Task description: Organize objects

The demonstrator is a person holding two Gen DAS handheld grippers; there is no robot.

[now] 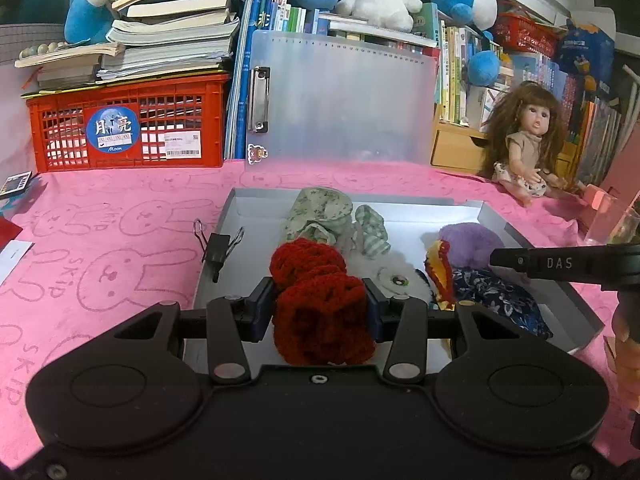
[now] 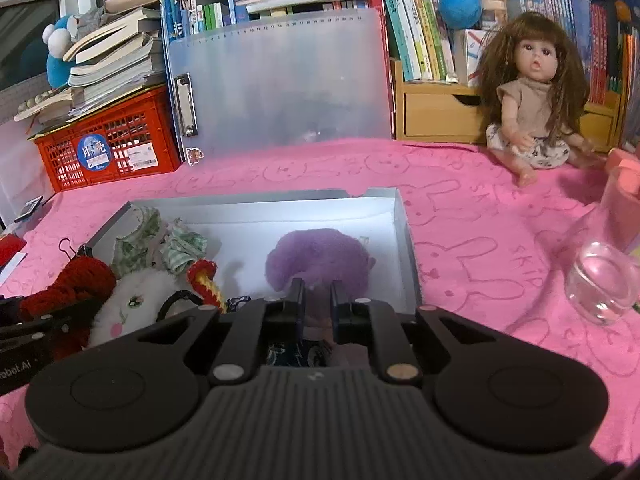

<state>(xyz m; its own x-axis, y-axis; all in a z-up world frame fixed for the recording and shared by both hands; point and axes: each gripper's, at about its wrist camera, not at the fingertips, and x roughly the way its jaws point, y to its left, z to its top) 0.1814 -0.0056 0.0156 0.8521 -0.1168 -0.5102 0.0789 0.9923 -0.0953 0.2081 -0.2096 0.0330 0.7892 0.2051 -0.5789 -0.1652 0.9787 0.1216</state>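
- Two tongs of mine work over one landmark, the shallow grey box (image 1: pixel 556 292), which lies open on the pink rabbit-print cloth (image 1: pixel 120 240).
- Behind the box, a frosted clipboard (image 1: pixel 344 100) stands upright against rows of books; a red crate (image 1: pixel 128 128) sits behind and to the left of the box.
- Right of the box and farther back, a long-haired doll (image 2: pixel 536 108) sits on the cloth; a clear glass jar (image 2: pixel 604 280) stands to the right of the box, well apart from it.
- Inside the box, at its far left corner, lie green patterned cloth pieces (image 1: pixel 324 212); a white plush toy (image 2: pixel 132 304) lies nearer me.
- My left gripper (image 1: pixel 320 308) is clamped on the red knitted piece (image 1: pixel 316 292), held over the left half of the box.
- My right gripper (image 2: pixel 316 300) has its jaws nearly together, pinching the lower edge of the purple fluffy piece (image 2: pixel 316 256) over the right half of the box.
- On the left rim of the box sits a black binder clip (image 1: pixel 218 248).
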